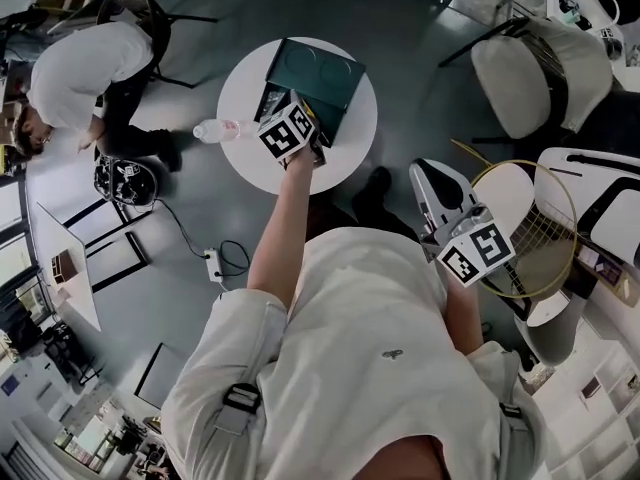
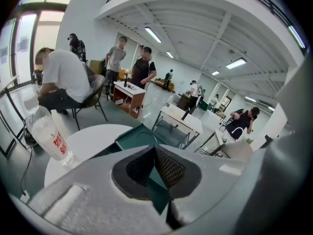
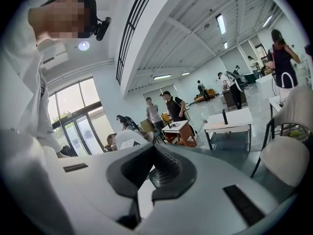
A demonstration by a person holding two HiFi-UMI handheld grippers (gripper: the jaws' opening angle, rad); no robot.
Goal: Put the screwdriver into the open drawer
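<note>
Green box (image 1: 325, 76) is sitting on the round white table (image 1: 350, 148), on its far half. The person's left arm is reaching out over the table, and the left gripper (image 1: 288, 128) is hovering at the box's near-left corner, nose pointing at the box.

Left gripper view: left jaws are pressing together at the tips and gripping nothing. Only a sliver of the green box is showing through the gap behind the tips. Box top is lying just past the jaws.

Drawer (image 1: 272, 100): a dark opening is showing on the box's near-left side, right ahead of the marker cube. The gripper is covering most of it.

Screwdriver: can't tell where it is, as no view is showing it clearly. It's in neither gripper.

Bottle (image 2: 49, 137) is sitting near the table's left edge, apart from the box.

Right gripper (image 1: 440, 200) is hanging back beside the person's right side, well apart from the table and next to a racket (image 1: 535, 233). Right gripper view: right jaws are meeting at the tips too and carrying nothing, pointing out across the room.

A person in white (image 1: 85, 68) is sitting off to the left of the table.
</note>
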